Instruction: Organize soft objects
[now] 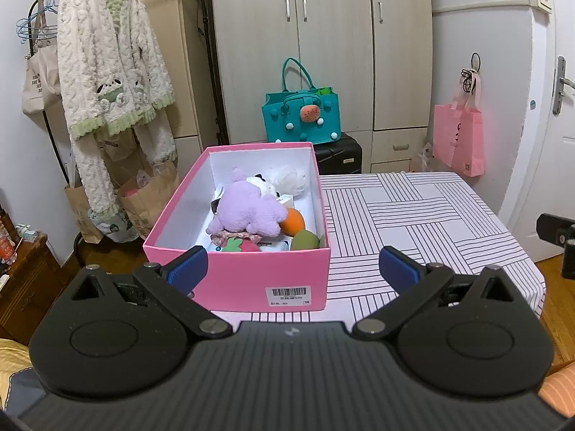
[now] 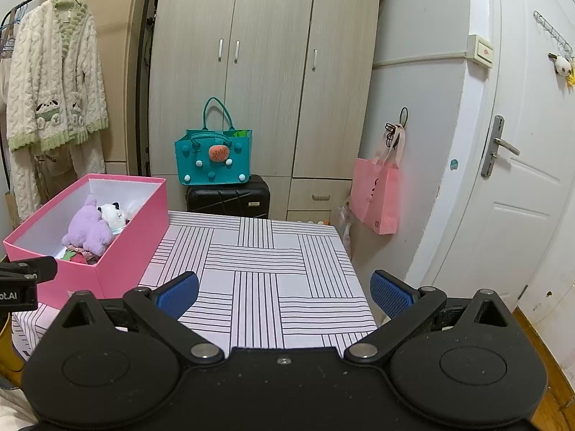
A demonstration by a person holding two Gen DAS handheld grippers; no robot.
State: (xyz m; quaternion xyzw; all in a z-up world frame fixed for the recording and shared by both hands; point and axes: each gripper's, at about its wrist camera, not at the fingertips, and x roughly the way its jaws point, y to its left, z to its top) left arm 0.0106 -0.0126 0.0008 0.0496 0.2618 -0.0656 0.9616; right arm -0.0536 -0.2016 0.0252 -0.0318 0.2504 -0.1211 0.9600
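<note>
A pink box [image 1: 248, 276] with a white inside stands at the left side of the striped table [image 1: 413, 215]. In it lie a purple plush toy [image 1: 246, 210], a small black-and-white plush [image 1: 264, 183], a white fluffy ball [image 1: 289, 177], an orange soft ball [image 1: 293, 222], a green soft piece [image 1: 305, 241] and a red strawberry-shaped piece [image 1: 242, 245]. My left gripper [image 1: 293, 269] is open in front of the box's near wall, holding nothing. My right gripper [image 2: 284, 292] is open over the table's striped cloth [image 2: 258, 269], to the right of the pink box [image 2: 118, 248], also holding nothing.
A teal felt bag [image 1: 302, 115] sits on a black suitcase [image 1: 339, 156] before the wardrobe [image 1: 323, 36]. A pink tote [image 2: 375, 194] hangs by the white door [image 2: 521, 179]. A fluffy white robe [image 1: 107, 82] hangs on a rack at left, with paper bags [image 1: 147, 201] below.
</note>
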